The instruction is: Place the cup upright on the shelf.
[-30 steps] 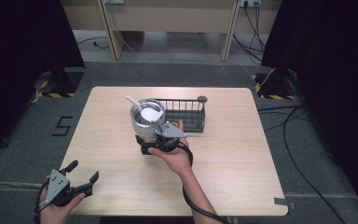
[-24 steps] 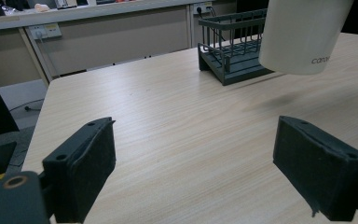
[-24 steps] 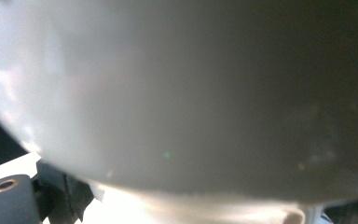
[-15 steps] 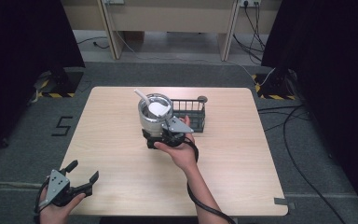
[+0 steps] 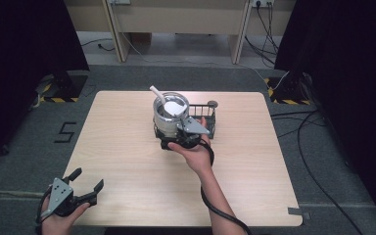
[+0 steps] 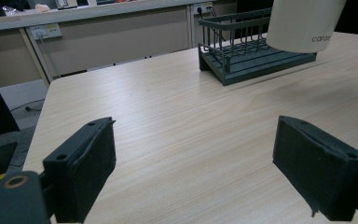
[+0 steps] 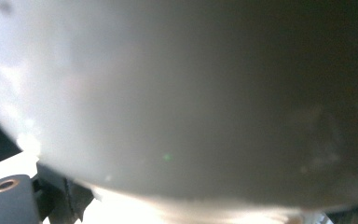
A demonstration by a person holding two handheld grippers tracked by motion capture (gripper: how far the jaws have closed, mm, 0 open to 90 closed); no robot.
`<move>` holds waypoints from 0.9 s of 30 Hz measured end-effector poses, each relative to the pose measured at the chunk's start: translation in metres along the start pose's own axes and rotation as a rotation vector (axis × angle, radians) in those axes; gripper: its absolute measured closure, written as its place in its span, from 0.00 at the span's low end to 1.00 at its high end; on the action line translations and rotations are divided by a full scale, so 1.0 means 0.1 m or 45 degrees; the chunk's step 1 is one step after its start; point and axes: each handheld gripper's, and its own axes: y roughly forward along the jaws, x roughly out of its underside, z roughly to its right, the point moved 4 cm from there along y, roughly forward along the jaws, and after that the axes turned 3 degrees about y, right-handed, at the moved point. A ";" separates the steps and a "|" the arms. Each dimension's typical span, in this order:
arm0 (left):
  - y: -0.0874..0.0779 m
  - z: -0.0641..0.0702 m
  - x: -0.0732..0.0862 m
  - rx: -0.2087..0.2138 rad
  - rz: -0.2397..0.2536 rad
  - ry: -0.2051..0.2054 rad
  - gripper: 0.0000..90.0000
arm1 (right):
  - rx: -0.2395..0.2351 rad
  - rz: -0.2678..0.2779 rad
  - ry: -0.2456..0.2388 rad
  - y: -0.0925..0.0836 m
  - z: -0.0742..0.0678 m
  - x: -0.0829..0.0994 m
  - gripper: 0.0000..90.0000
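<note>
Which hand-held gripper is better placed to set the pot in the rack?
Right. The right hand-held gripper holds the pot over the rack; the left hand-held gripper hangs open at the near corner.

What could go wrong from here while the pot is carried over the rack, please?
The pot hangs above the table in the right gripper, with one side gripped, so it might tilt or slip. The white utensil leaning out of it could tip out. Lowered carelessly, the pot may catch the wire rack.
</note>
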 end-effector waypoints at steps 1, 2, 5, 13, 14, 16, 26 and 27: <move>0.00 0.00 0.00 0.000 -0.001 0.000 0.14 | 0.007 0.003 0.002 0.00 0.01 -0.01 0.11; 0.00 0.00 0.00 0.000 -0.002 0.000 0.14 | 0.007 0.006 -0.005 0.00 0.02 -0.02 0.11; 0.01 0.01 0.00 0.000 0.000 0.000 0.14 | 0.021 0.005 -0.004 0.00 0.06 -0.05 0.11; 0.01 0.01 0.00 -0.001 0.001 0.000 0.14 | 0.050 0.011 0.003 -0.01 0.16 -0.11 0.11; 0.01 0.01 0.00 0.000 0.001 0.000 0.14 | 0.050 0.011 0.003 -0.01 0.16 -0.11 0.11; 0.00 0.00 0.00 -0.002 0.001 -0.001 0.14 | 0.061 0.011 0.004 -0.01 0.19 -0.13 0.11; 0.00 0.00 0.00 -0.005 -0.002 0.000 0.14 | 0.113 0.024 0.007 -0.02 0.35 -0.28 0.11; 0.00 -0.01 0.00 -0.004 -0.004 0.000 0.14 | 0.121 0.024 0.007 -0.02 0.36 -0.29 0.11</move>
